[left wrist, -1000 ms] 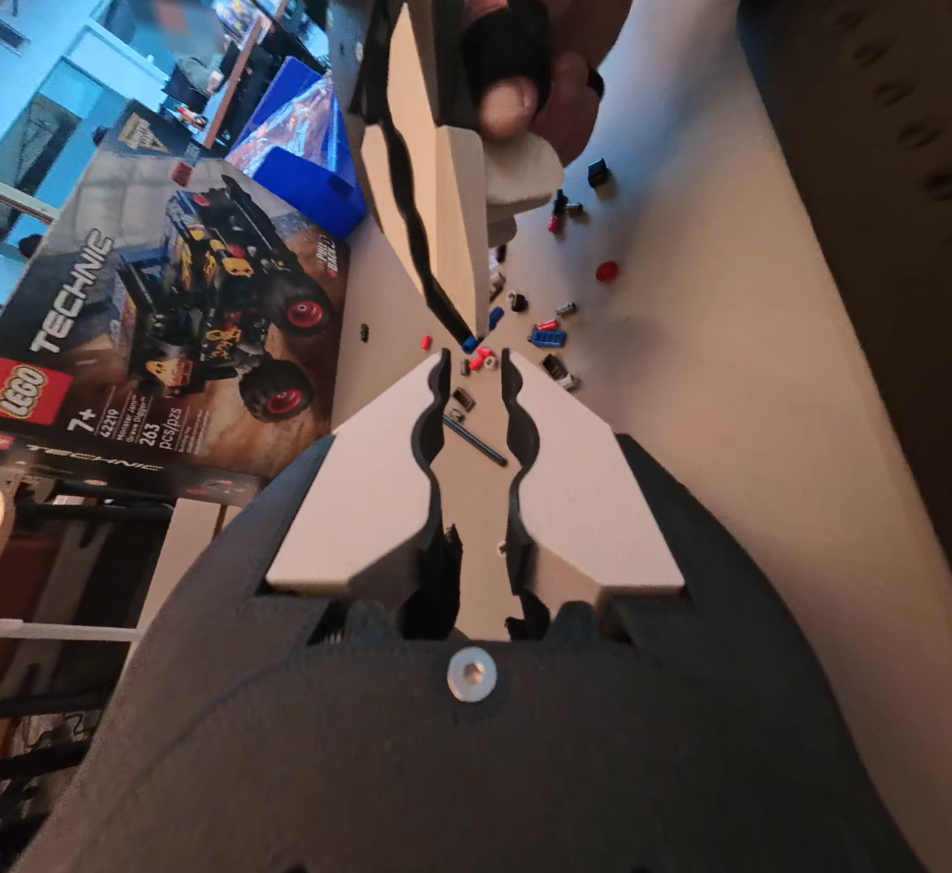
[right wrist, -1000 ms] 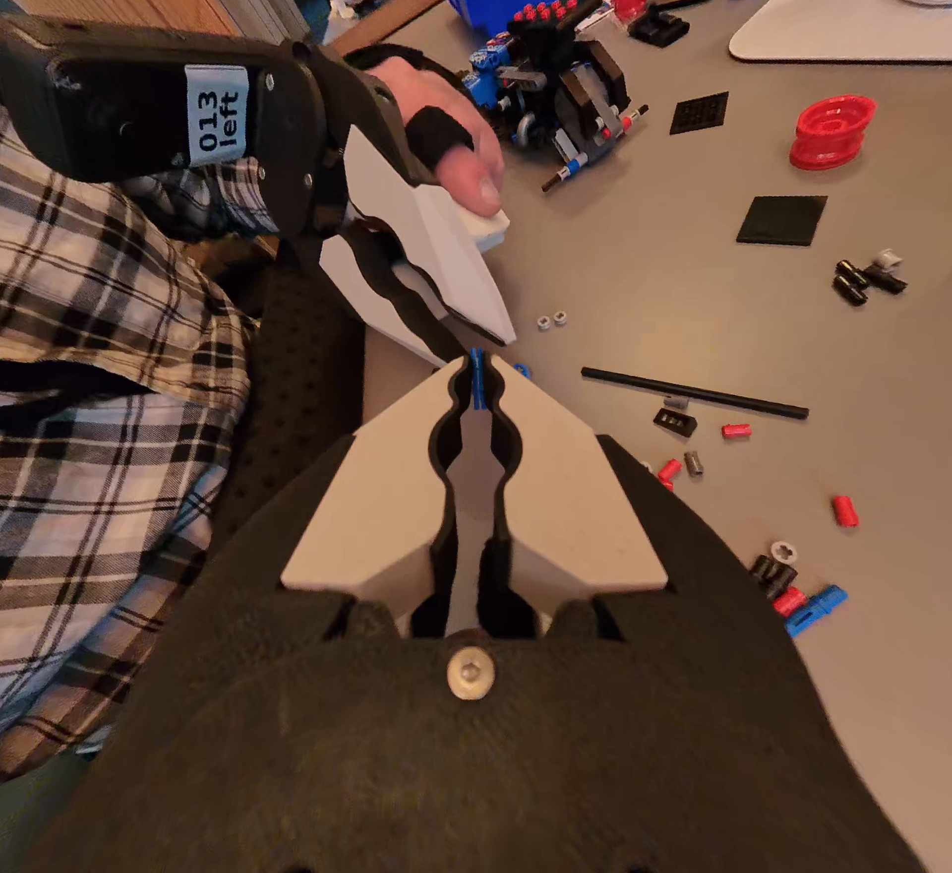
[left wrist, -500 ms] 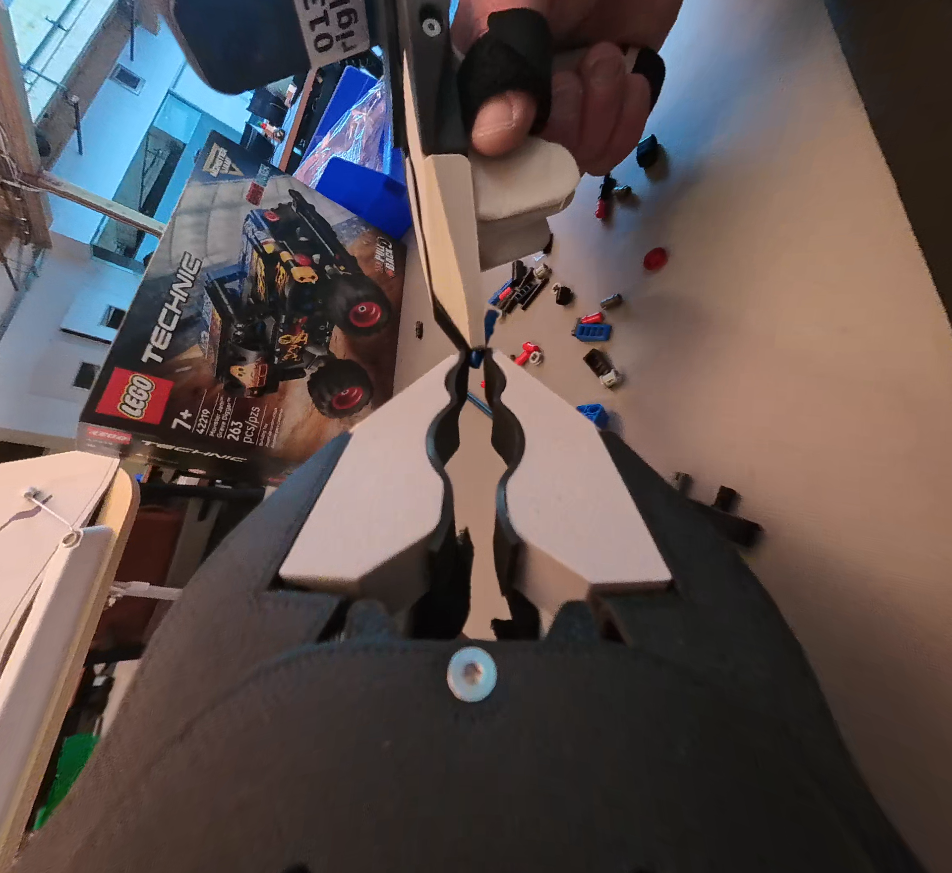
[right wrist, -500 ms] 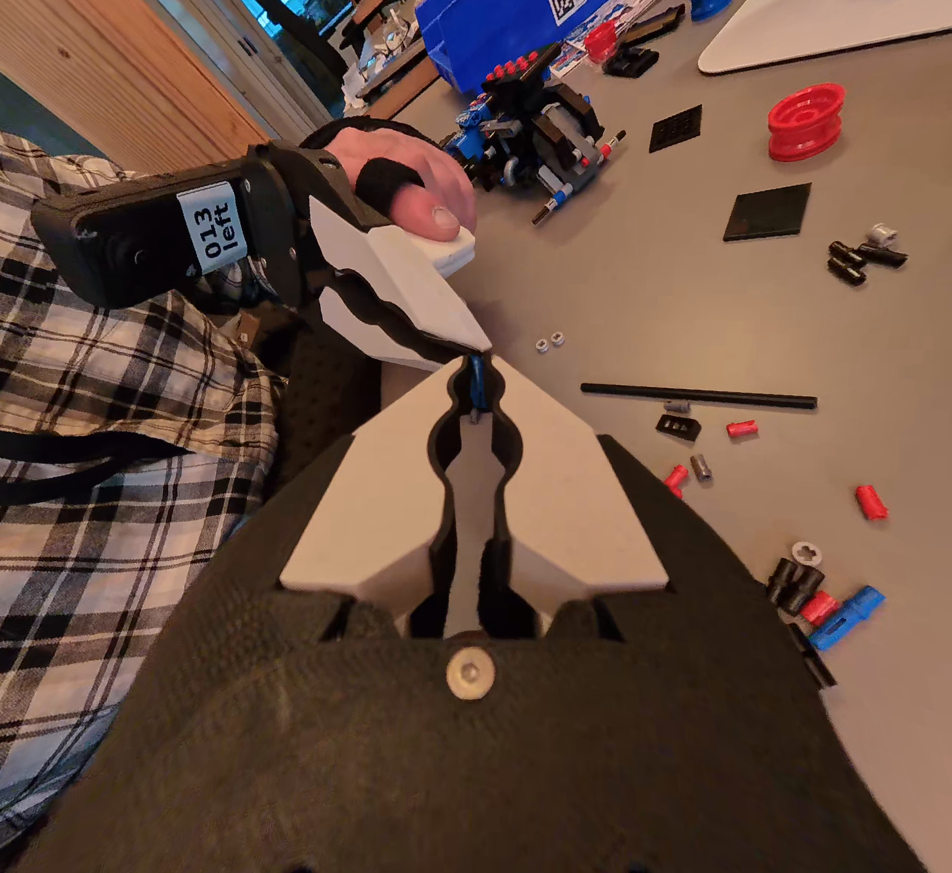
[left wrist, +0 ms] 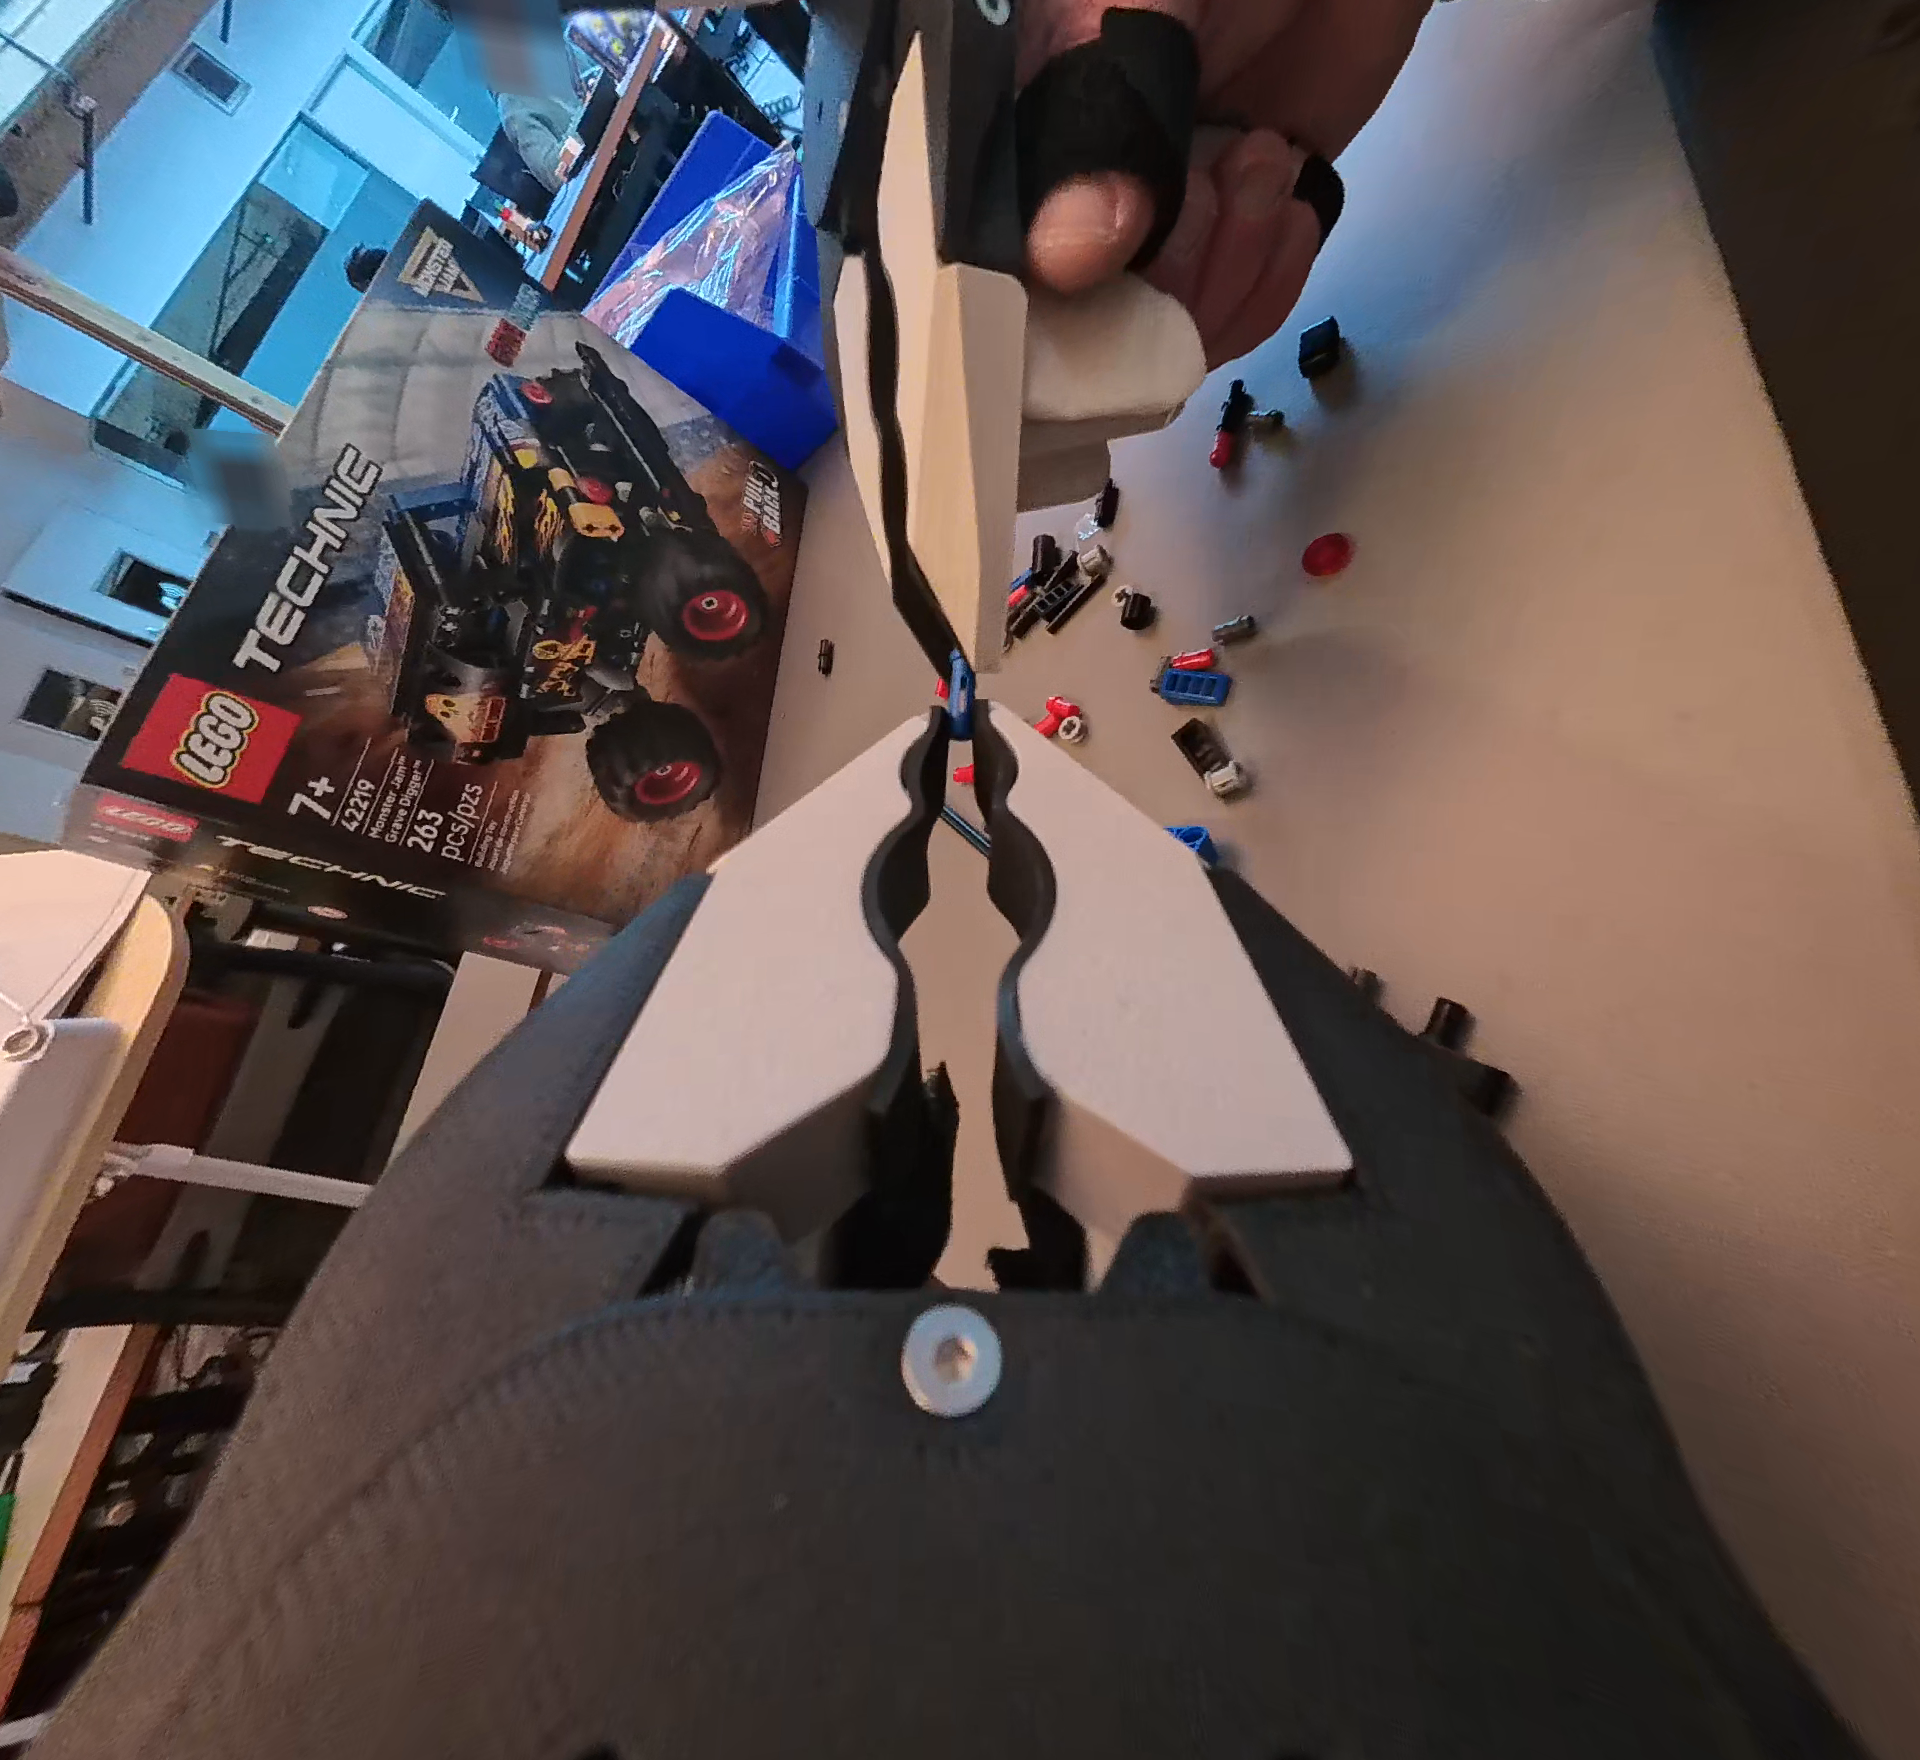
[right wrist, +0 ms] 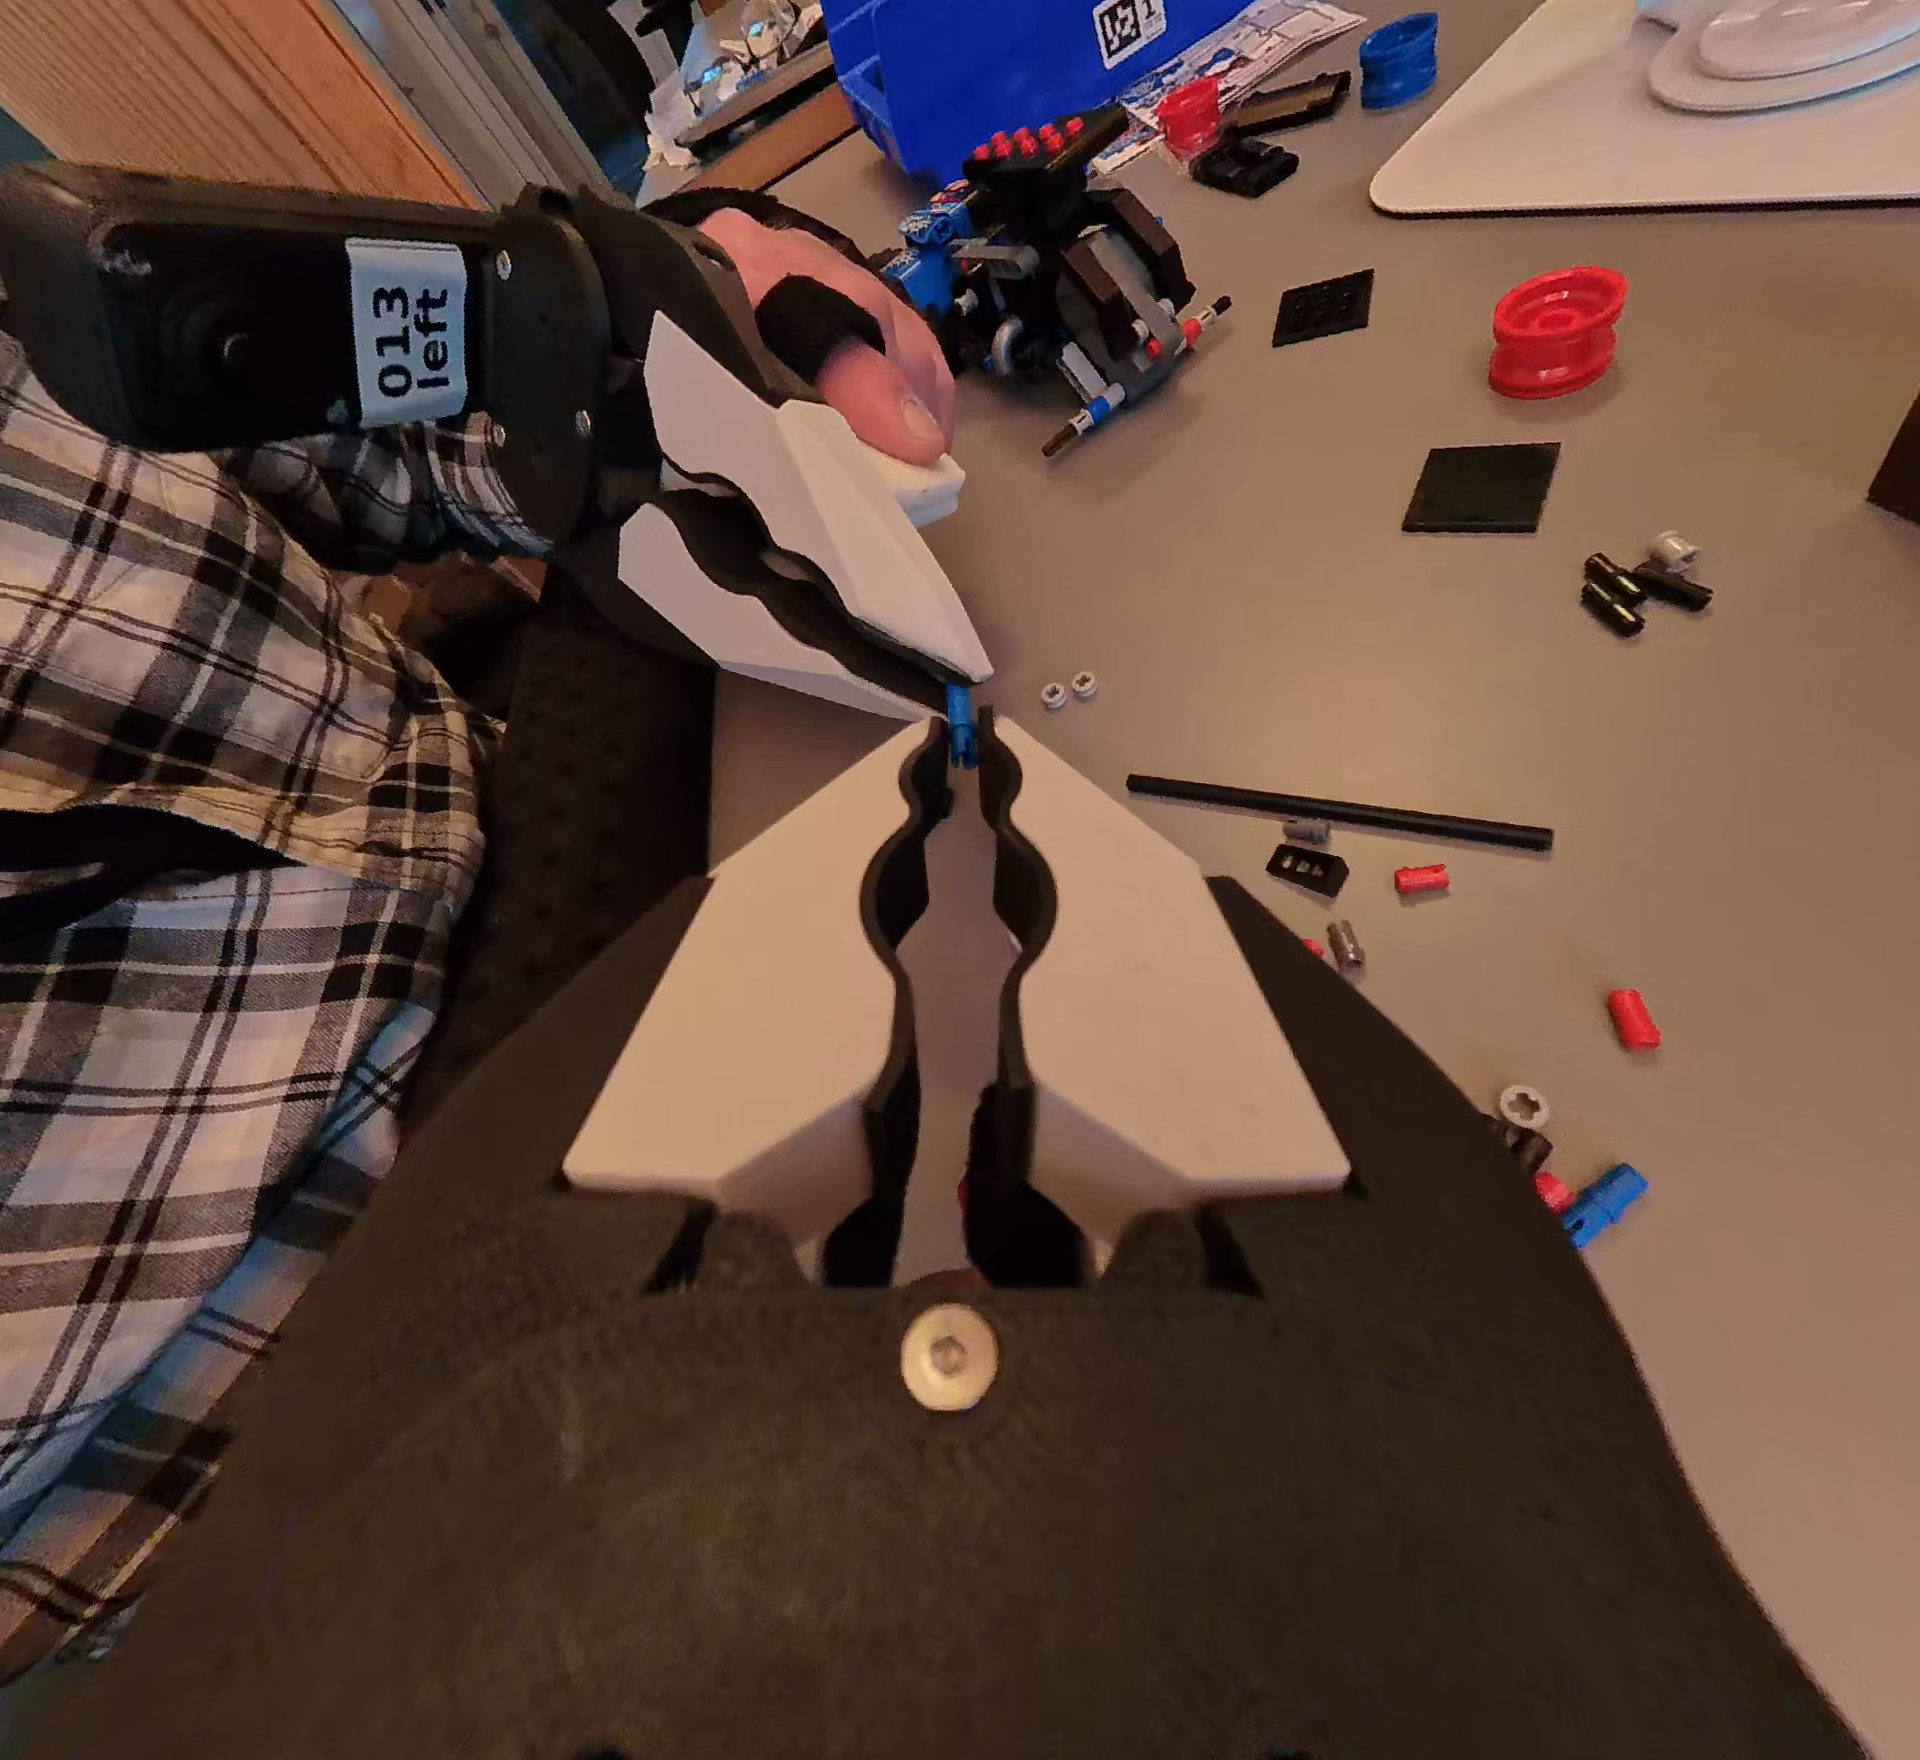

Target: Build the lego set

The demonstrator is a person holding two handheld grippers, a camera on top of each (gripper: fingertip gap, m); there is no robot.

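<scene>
In the left wrist view, the left gripper is held above the grey worktop, its white fingers nearly together at the tips with a small blue pin between them. The right gripper comes down from the top edge, gripped by a hand, and its closed tip meets the upper end of the same pin. Whether the left tips actually pinch the pin cannot be told from this side. Loose red, blue and black pieces lie scattered over the middle of the worktop. A set box stands at the worktop's far edge, with a blue bin just beside it.

In the right wrist view, the right gripper has its tips drawn close on the blue pin, which stands upright between them. The left gripper reaches in from the left, its closed tips touching the top of the pin. A partly built model sits toward the far edge in front of the blue bin. A red wheel rim lies to its right, well apart. A long black axle lies near the gripper tips, and small pieces are scattered toward the near right edge.
</scene>
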